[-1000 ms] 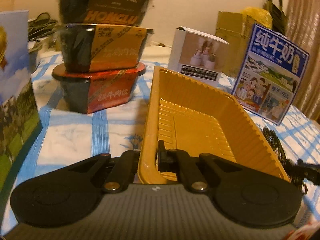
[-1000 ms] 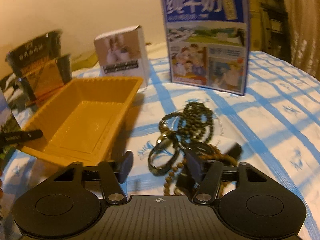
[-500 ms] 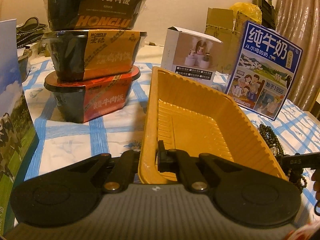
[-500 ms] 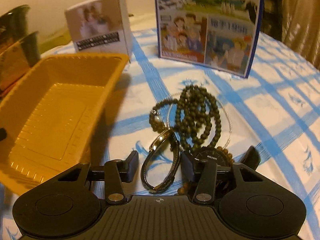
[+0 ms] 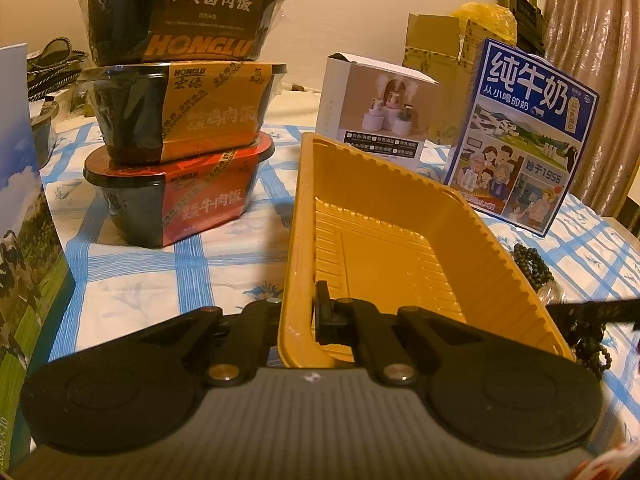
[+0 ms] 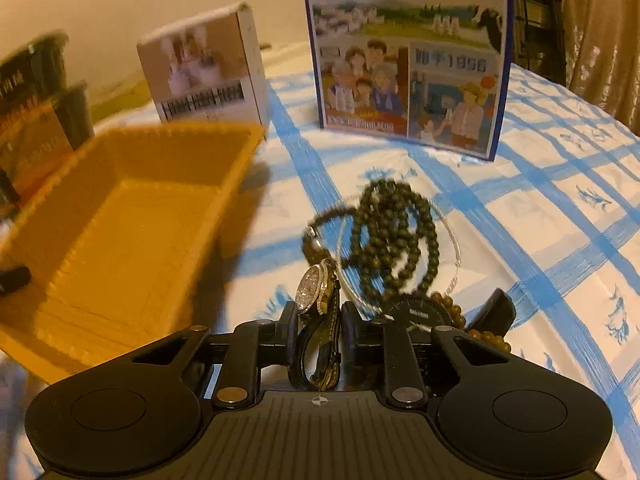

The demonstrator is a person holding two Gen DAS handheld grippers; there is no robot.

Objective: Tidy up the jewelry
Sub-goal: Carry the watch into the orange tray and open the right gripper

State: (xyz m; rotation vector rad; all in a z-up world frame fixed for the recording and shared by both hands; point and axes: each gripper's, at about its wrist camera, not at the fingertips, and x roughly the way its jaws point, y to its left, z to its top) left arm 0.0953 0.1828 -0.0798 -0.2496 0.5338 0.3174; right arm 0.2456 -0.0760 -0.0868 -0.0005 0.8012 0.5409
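Left wrist view: left gripper (image 5: 300,312) is clamped shut on the near left rim of the yellow tray (image 5: 400,264), one finger outside the wall, one inside. It has kept that pinch over the last second and the hand has not shifted; only the framing looks a touch steadier. Tray interior is bare, no jewelry in it yet. Stacked meal bowls (image 5: 180,108) sit behind on the left, a white box (image 5: 372,116) and a blue milk carton (image 5: 524,140) behind on the right, all on the blue-checked tablecloth (image 5: 132,280). Dark beads (image 5: 532,264) lie just past the tray's right wall.

Right wrist view: right gripper (image 6: 320,320) has just been closing, and its pads now press both sides of the strap of a small wristwatch (image 6: 316,292), which stands on edge between them with its sparkly face up. A second ago the jaws stood wide around that watch; now it is gripped. Green bead necklace (image 6: 392,232), a thin silver chain, a dark-faced watch (image 6: 416,312) and brown beads (image 6: 476,332) remain in the pile on the cloth, right of the tray (image 6: 132,220).

Judgement: the grasp looks made, so the first piece seems ready to lift and carry left into the steadied tray. Strap hold is narrow, so the watch could swing or snag the neighbouring beads.
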